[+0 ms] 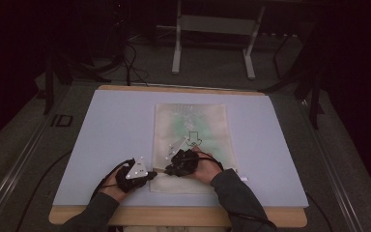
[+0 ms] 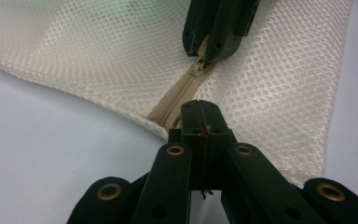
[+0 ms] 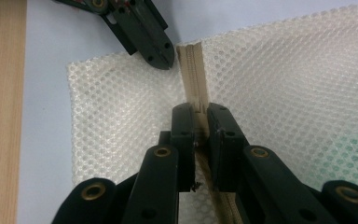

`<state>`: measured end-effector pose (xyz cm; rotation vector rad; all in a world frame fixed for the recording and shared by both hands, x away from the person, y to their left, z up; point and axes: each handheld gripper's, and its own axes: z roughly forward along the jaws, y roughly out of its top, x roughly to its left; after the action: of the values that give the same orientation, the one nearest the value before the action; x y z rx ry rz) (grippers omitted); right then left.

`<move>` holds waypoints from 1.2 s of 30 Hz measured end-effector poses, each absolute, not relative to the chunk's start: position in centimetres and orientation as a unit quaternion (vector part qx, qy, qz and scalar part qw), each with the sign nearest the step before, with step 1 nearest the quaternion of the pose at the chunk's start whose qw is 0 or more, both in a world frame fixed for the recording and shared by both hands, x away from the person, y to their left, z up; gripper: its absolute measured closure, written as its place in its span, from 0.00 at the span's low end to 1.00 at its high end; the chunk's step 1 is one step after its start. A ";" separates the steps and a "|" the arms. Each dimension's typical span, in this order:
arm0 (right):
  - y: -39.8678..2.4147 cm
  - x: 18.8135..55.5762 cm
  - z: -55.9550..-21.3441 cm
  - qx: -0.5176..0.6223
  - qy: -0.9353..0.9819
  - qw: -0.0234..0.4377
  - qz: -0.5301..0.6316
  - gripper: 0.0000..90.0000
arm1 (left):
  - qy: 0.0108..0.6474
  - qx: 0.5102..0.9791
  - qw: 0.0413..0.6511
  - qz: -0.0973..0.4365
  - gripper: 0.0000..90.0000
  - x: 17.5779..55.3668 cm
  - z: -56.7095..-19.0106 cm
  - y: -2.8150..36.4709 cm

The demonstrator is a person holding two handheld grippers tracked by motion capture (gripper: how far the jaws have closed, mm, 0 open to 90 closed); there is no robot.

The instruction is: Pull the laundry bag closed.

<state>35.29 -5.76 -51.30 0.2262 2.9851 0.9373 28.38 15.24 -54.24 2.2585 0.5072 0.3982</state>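
On the pale blue mat [image 1: 111, 135] that covers the counter [image 1: 183, 216], a cream mesh laundry bag [image 1: 207, 121] lies flat just right of the mat's middle, its long axis running from the person's edge of the mat toward the far edge. It looks light, soft and floppy, so a pull on one spot would likely drag the whole bag unless another spot is pinned. Something green shows faintly through the netting in the bag's middle.

A beige zipper [image 2: 175, 100] runs along the bag's near short edge, crosswise to the long axis. Its stiffer tape is the sensible place to grip; the open netting could snag.

At the bag's near left corner, the left hand-held gripper [image 2: 199, 108] is closed on the zipper's end. Just beside it, further along the zipper from that corner, the right hand-held gripper [image 3: 200, 115] is clamped on the zipper pull [image 2: 200, 65].
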 end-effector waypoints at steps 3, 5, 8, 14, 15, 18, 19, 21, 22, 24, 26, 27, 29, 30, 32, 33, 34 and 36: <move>-6.0 35.3 -51.3 0.076 0.951 0.002 0.301 0.91 | 0.200 0.887 0.387 0.156 1.00 28.4 -54.2 15.2; -6.2 35.3 -51.2 0.075 0.951 0.003 0.301 0.91 | 0.200 0.887 0.387 0.155 1.00 28.4 -54.2 15.3; -6.7 35.3 -51.2 0.078 0.950 0.002 0.302 0.91 | 0.200 0.887 0.387 0.155 1.00 28.4 -54.2 15.3; -6.9 35.2 -51.2 0.080 0.949 0.003 0.304 0.91 | 0.199 0.887 0.386 0.156 1.00 28.4 -54.2 15.2; -7.0 35.2 -51.2 0.080 0.949 0.002 0.305 0.91 | 0.199 0.887 0.386 0.156 1.00 28.4 -54.2 15.2; -7.0 35.2 -51.1 0.080 0.949 0.002 0.304 0.91 | 0.200 0.887 0.387 0.155 1.00 28.4 -54.2 15.2; -7.0 35.2 -51.1 0.080 0.949 0.003 0.304 0.91 | 0.200 0.887 0.387 0.155 1.00 28.4 -54.2 15.3; -7.0 35.1 -51.1 0.078 0.951 0.007 0.301 0.91 | 0.200 0.887 0.386 0.155 1.00 28.4 -54.2 15.3; -7.1 35.2 -51.1 0.081 0.950 0.007 0.300 0.91 | 0.200 0.887 0.387 0.156 1.00 28.4 -54.2 15.3; -7.6 35.3 -51.0 0.089 0.950 0.006 0.300 0.91 | 0.200 0.887 0.387 0.155 1.00 28.4 -54.2 15.3; -8.2 35.4 -51.0 0.093 0.948 0.006 0.305 0.91 | 0.200 0.887 0.386 0.154 1.00 28.5 -54.2 15.3; -8.3 35.4 -51.0 0.092 0.947 0.007 0.306 0.91 | 0.200 0.887 0.387 0.153 1.00 28.5 -54.2 15.3; -8.5 35.3 -50.9 0.092 0.948 0.008 0.305 0.91 | 0.200 0.887 0.387 0.153 1.00 28.5 -54.2 15.3; -8.6 35.3 -50.8 0.094 0.948 0.009 0.303 0.91 | 0.200 0.887 0.387 0.153 1.00 28.5 -54.2 15.3; -8.6 35.3 -50.8 0.093 0.948 0.007 0.305 0.91 | 0.200 0.887 0.386 0.153 1.00 28.5 -54.2 15.3; -8.7 35.3 -50.8 0.090 0.949 0.008 0.304 0.91 | 0.200 0.887 0.387 0.153 1.00 28.5 -54.2 15.3; -8.7 35.3 -50.8 0.090 0.949 0.008 0.304 0.91 | 0.201 0.887 0.387 0.153 1.00 28.5 -54.2 15.3; -8.9 35.3 -50.7 0.092 0.948 0.009 0.303 0.91 | 0.200 0.887 0.386 0.154 1.00 28.5 -54.2 15.3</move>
<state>35.34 -8.94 -50.75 0.2880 2.9625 0.9480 28.46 15.29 -54.21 2.2591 0.5084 0.3918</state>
